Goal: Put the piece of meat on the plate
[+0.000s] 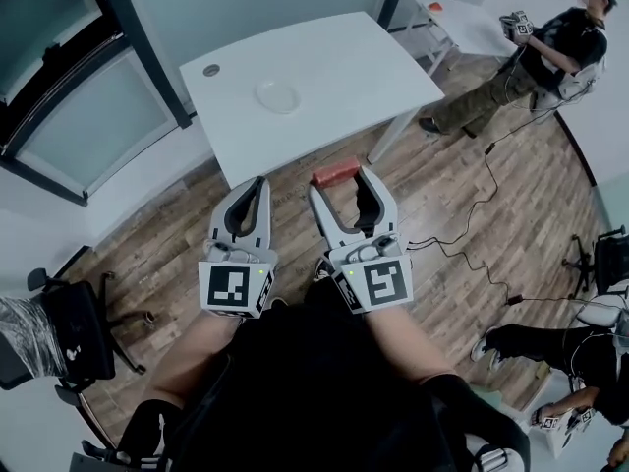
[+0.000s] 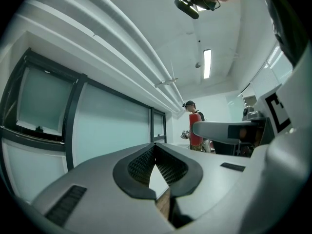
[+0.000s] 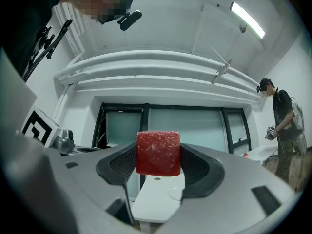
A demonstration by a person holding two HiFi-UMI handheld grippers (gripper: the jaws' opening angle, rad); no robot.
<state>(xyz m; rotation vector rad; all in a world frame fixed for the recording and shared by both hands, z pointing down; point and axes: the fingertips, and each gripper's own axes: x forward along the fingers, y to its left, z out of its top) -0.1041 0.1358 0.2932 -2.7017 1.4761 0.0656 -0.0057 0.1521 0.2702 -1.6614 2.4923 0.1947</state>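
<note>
Right gripper (image 1: 346, 187): clamped on the piece of meat (image 3: 158, 152), with one ribbed pad against each side of it.
Left gripper (image 2: 155, 150): jaw tips pressed together, with nothing between them.
Gripper position: both were held side by side, close to the person's body, over the wood floor (image 1: 432, 214) and short of the table's near edge.
Meat location: at the tips of the right gripper, off the table (image 1: 334, 67) and clear of any surface.
Meat long axis: in the head view the red bar lay crosswise to the jaws, roughly left to right. The right gripper view showed its squarish face.
Plate (image 1: 278, 94): white and empty, near the middle of the table and well apart from the meat.
Bearing: the plate lay ahead of the right gripper and somewhat to its left, more nearly in line with the left gripper.
Working hand: judged to be the right, as the only loaded one.
Next move: judged to be a forward reach over the table edge, angled left, followed by a descent onto the plate.
Step status: transport under way, placement not yet done.
</note>
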